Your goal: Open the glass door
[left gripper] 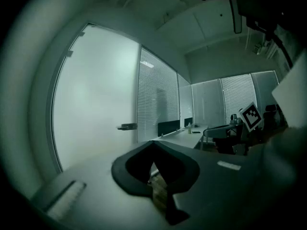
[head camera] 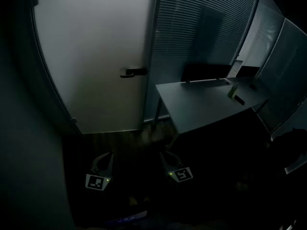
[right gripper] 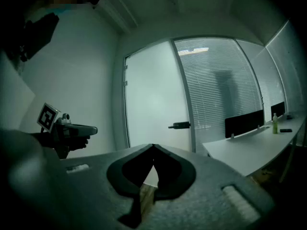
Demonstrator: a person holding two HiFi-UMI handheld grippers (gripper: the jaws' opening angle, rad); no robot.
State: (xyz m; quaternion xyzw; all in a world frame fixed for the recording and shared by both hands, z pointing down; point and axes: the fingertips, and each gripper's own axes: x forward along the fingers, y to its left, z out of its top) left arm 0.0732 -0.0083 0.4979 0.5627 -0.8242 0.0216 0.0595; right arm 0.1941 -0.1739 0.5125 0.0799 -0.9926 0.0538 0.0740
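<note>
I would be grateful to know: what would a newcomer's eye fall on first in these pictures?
The pale frosted glass door glows at the upper left of the dim room in the head view, with a dark lever handle at its right edge. To its right a grey desk carrying a small green bottle stands before slatted blinds. Low down, the left gripper and right gripper sit side by side, jaws together and empty.

My right gripper [right gripper: 153, 146] sits bottom centre, jaws together — the glass door [right gripper: 153, 95] fills mid-frame, handle [right gripper: 180, 125] near its right edge.
</note>
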